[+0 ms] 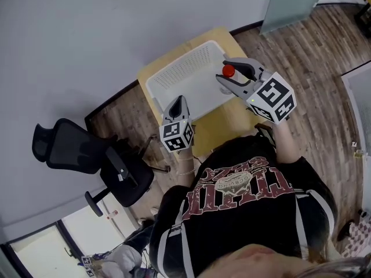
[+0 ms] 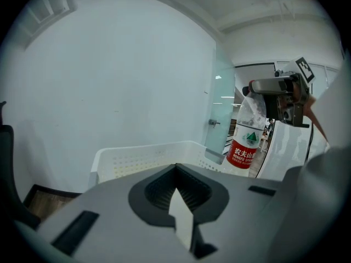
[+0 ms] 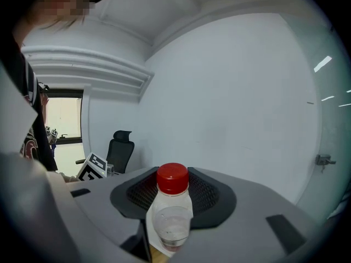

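Note:
A clear plastic water bottle (image 1: 228,70) with a red cap and red label hangs upright above the white perforated basket (image 1: 185,68). My right gripper (image 1: 235,74) is shut on it just below the cap. In the right gripper view the bottle (image 3: 172,201) stands between the dark ribbed pads (image 3: 211,193). The left gripper view shows the bottle (image 2: 244,141) hanging from the right gripper (image 2: 263,86) over the basket's right end (image 2: 142,158). My left gripper (image 1: 178,104) is shut and holds nothing, with its tips at the basket's near rim.
The basket sits on a small wooden table (image 1: 226,120) against a grey wall. A black office chair (image 1: 87,155) stands to the left on the wood floor. A frosted glass panel (image 1: 290,4) stands at the back right.

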Motion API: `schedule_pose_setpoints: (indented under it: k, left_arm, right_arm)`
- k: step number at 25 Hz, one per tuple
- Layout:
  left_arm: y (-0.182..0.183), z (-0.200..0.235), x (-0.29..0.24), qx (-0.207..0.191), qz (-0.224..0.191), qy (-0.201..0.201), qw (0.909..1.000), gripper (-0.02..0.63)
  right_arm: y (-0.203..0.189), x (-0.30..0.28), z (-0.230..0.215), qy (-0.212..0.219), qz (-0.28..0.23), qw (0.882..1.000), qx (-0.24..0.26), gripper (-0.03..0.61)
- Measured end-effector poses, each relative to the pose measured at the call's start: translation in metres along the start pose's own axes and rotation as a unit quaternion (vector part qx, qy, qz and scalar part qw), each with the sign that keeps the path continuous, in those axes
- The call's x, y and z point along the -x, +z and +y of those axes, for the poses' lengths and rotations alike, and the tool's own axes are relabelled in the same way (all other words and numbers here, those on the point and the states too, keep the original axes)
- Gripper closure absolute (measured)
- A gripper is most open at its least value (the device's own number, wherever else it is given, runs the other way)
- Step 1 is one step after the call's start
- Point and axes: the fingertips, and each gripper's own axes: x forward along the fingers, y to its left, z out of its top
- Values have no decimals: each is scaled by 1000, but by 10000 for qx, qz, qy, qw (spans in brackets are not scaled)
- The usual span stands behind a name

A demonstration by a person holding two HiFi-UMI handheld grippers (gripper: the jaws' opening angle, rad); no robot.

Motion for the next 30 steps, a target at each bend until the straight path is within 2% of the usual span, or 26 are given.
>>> schedule_pose_setpoints:
  k: [7, 15, 30]
  left_arm:
    - [-2, -2, -1, -58, 50, -19, 10000, 569]
    - [-7, -7, -5, -417, 191, 74, 9989, 569]
    - [-10, -11, -5, -461, 278, 122, 9985, 569]
  right_arm:
    - [2, 33, -18, -409, -135, 9990, -104, 408]
    - [-7, 54, -38, -775, -102, 9968, -162, 408]
    - [-38, 96, -66, -1309, -31, 9903, -467, 408]
